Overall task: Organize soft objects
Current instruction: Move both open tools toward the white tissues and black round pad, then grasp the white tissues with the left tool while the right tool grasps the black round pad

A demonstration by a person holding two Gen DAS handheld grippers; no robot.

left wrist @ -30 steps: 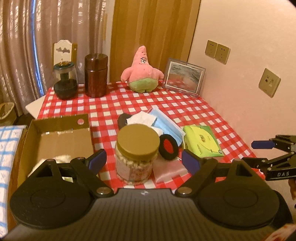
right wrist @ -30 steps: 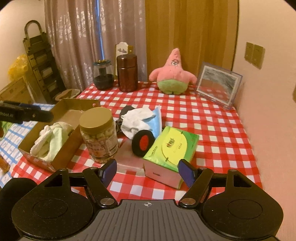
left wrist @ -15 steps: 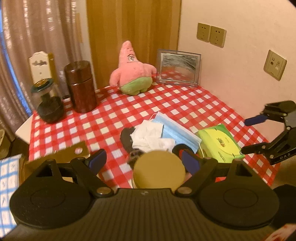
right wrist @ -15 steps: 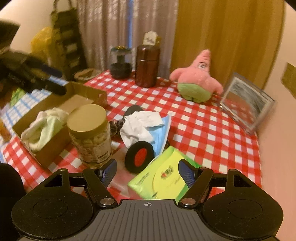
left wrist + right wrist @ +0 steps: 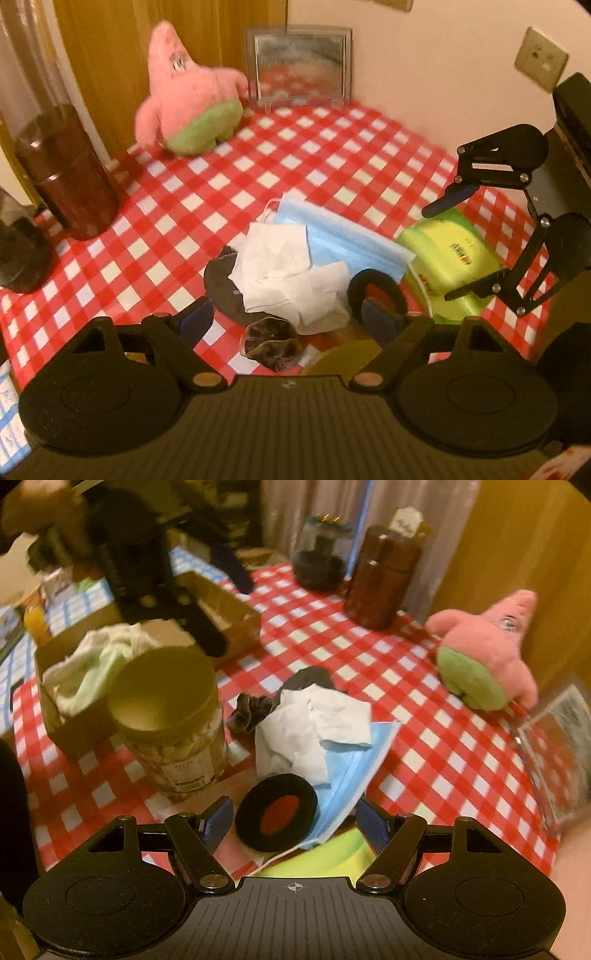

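A pile of soft things lies mid-table: a white crumpled tissue [image 5: 284, 266] [image 5: 314, 723], a blue face mask [image 5: 343, 236] [image 5: 354, 768], a black foam pad with a red centre [image 5: 277, 812] [image 5: 376, 291], a dark scrunchie [image 5: 269, 343] [image 5: 249, 710]. A pink plush star [image 5: 188, 103] [image 5: 487, 653] stands at the back. My left gripper [image 5: 288, 319] is open just above the pile. My right gripper [image 5: 293, 821] is open over the foam pad and mask; it also shows in the left wrist view [image 5: 465, 240].
A cardboard box [image 5: 221, 609] with white and green cloths [image 5: 96, 664] sits at the left. A gold-lidded jar [image 5: 170, 716] stands beside it. A green tissue pack [image 5: 450, 262], brown canister [image 5: 66, 173] [image 5: 384, 576], dark glass jar [image 5: 321, 550] and framed picture [image 5: 299, 66] stand around.
Both grippers have moved forward and down toward the pile. The left one has passed over the jar, which has dropped below its view. Both stay open.
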